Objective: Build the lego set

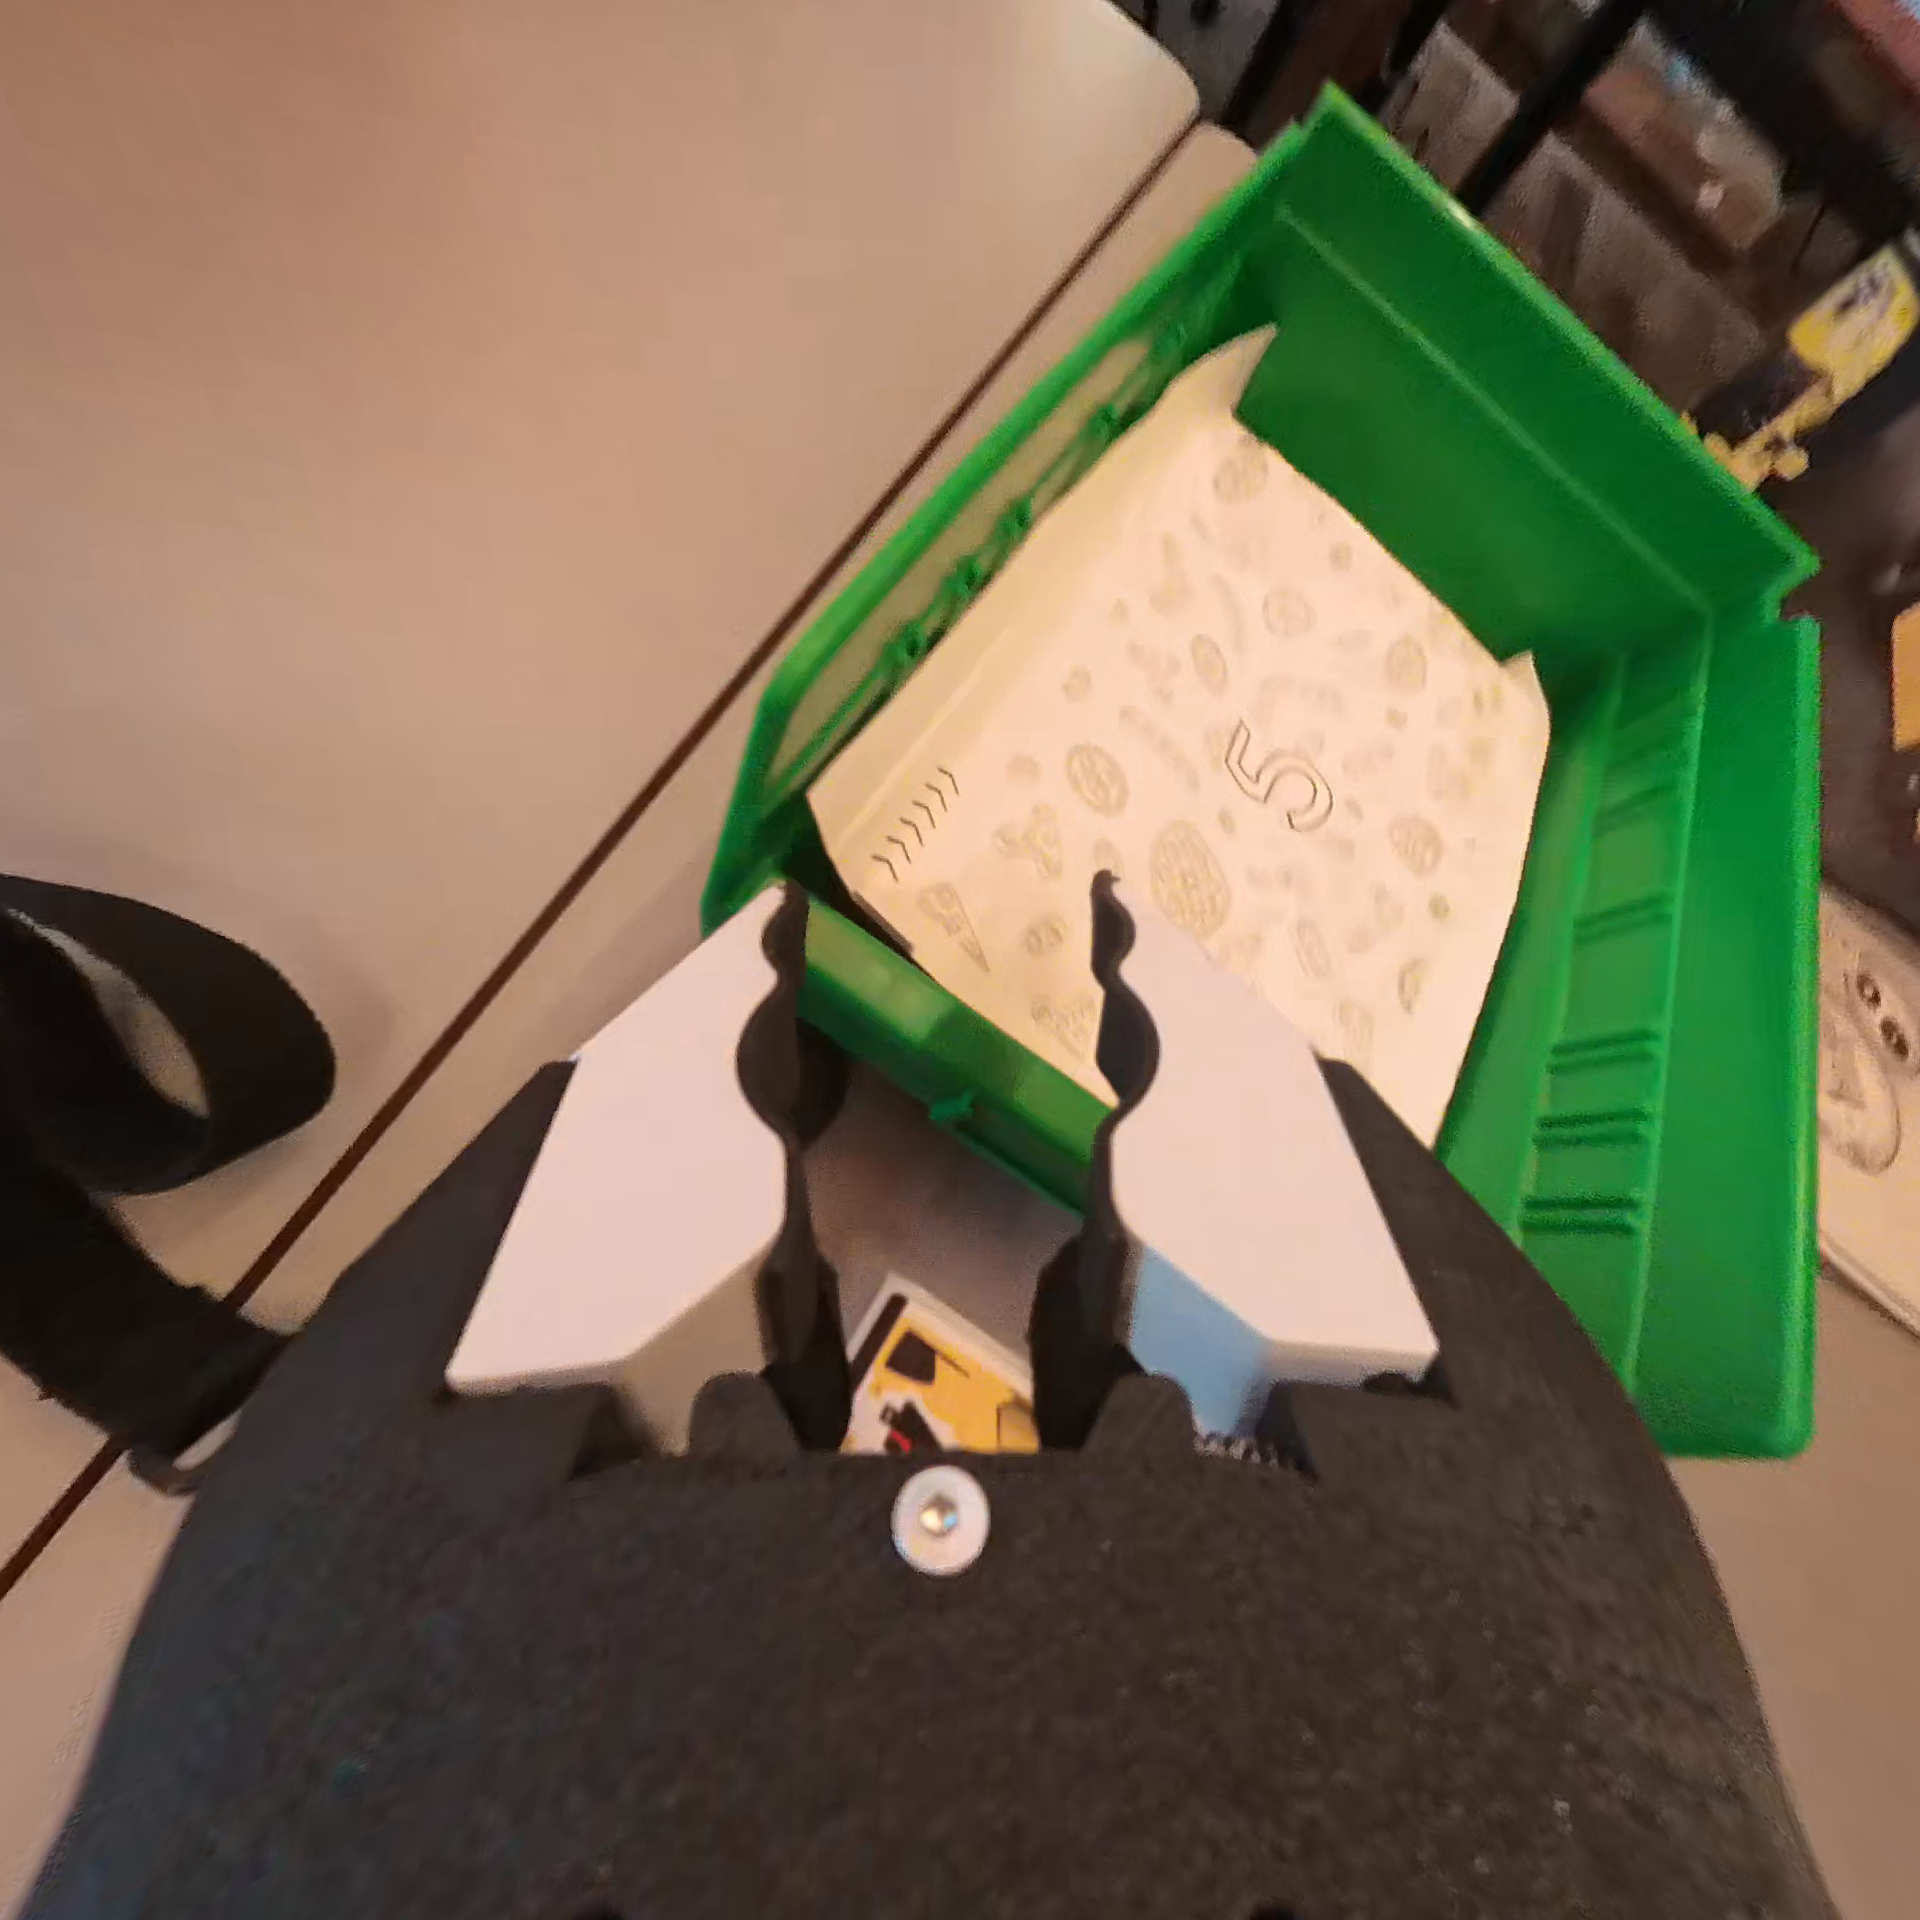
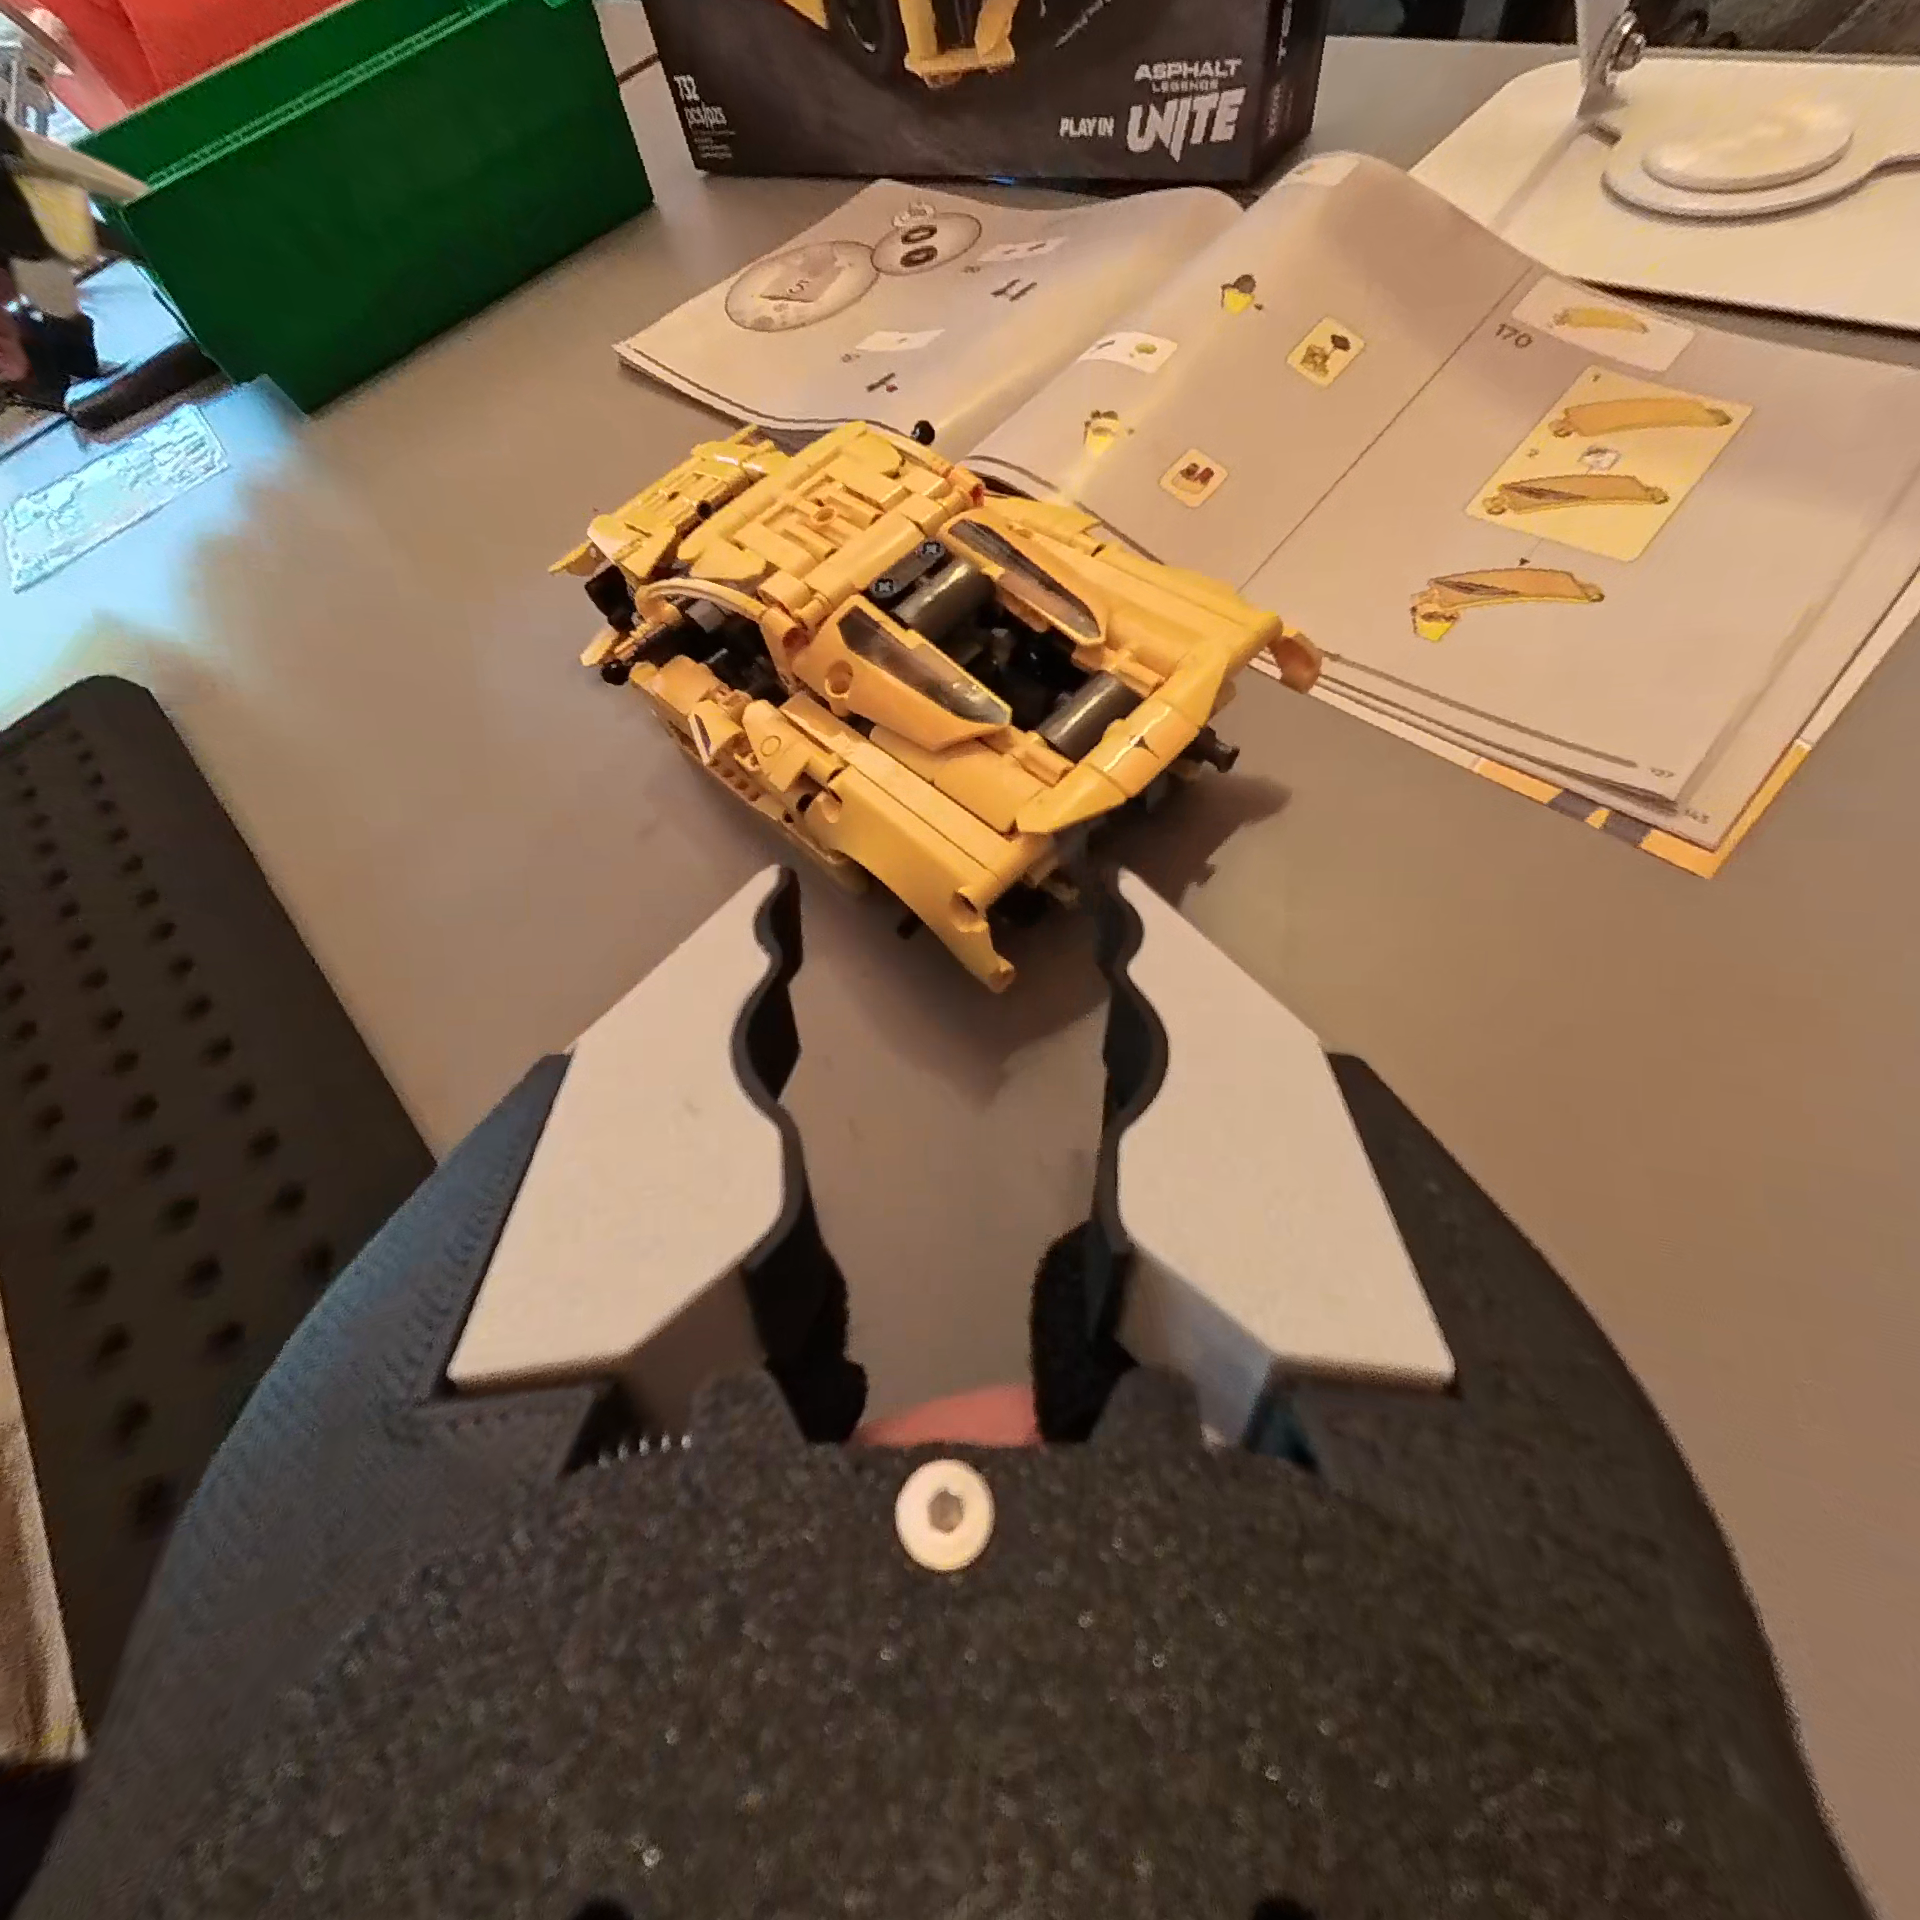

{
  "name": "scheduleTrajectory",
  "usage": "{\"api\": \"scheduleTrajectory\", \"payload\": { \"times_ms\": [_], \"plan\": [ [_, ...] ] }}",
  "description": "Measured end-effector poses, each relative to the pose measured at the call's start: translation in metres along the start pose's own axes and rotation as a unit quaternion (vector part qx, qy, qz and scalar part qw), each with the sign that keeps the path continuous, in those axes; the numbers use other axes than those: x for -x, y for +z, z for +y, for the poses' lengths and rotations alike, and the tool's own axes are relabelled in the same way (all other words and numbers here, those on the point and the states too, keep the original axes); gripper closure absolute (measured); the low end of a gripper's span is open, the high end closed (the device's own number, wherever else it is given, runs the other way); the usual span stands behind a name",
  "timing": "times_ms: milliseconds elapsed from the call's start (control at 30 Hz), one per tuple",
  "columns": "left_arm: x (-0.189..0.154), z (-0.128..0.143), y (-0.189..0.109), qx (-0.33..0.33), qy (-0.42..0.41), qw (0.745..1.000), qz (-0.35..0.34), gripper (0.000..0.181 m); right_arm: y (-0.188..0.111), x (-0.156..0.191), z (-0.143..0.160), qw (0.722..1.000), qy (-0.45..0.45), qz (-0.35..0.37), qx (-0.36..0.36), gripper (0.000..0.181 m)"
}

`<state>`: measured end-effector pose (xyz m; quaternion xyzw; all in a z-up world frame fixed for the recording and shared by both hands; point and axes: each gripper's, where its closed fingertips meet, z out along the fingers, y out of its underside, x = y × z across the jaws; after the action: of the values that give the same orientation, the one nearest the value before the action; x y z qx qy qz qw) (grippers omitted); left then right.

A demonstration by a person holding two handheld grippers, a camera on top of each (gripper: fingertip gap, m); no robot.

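Bin (image 1: pixel 1652 935), green plastic, ahead of left gripper (image 1: pixel 945 904); jaws spread wide, nothing between them, tips poised over the bin's near wall. Inside the bin: white paper bag (image 1: pixel 1195 748) with faint printed pattern, far corners tucked under the bin's walls. Blurred throughout; background shelving past the bin not readable. Small yellow-and-black printed card (image 1: pixel 940 1382) glimpsed low between the fingers, mostly hidden by the gripper body. Black strap (image 1: pixel 156 1039) at left edge, cut off by frame. Seam between two table tops (image 1: pixel 520 904) running diagonally.

Right gripper (image 2: pixel 951 914) likewise wide apart and empty, tips just short of the yellow lego car (image 2: pixel 914 675), not touching as far as can be seen. Car on grey table (image 2: pixel 1455 1039), part-built, near end partly screened by the right fingertip. Open instruction booklet (image 2: pixel 1403 436) just beyond, one corner under the car. Dark set box (image 2: pixel 987 94) behind, top cut off. Green bin (image 2: pixel 384 197) far left. Perforated black chair back (image 2: pixel 156 1039) at left edge. White stand (image 2: pixel 1714 177) top right, cropped.
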<state>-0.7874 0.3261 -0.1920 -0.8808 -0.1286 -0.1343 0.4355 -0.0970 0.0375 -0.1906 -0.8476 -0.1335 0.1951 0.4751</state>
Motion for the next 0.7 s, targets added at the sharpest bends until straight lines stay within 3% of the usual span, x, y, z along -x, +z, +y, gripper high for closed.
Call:
{"api": "scheduleTrajectory", "payload": {
  "times_ms": [367,433,567,700],
  "plan": [
    [0.018,-0.007,0.021,-0.004,0.003,0.999,-0.048,0.170,-0.005,-0.001,0.009,1.000,0.004,-0.001,0.016,0.125],
    [0.015,-0.008,0.021,-0.001,0.008,1.000,-0.025,0.180,-0.003,0.001,0.009,1.000,-0.001,-0.004,0.019,0.125],
    [-0.001,-0.025,0.009,-0.042,0.014,0.998,0.032,0.181,-0.005,0.004,0.005,1.000,-0.011,-0.005,0.019,0.125],
    [-0.036,-0.053,-0.022,-0.089,0.101,0.990,0.050,0.181,-0.018,0.011,-0.017,0.999,-0.048,0.000,0.000,0.126]
  ]
}}
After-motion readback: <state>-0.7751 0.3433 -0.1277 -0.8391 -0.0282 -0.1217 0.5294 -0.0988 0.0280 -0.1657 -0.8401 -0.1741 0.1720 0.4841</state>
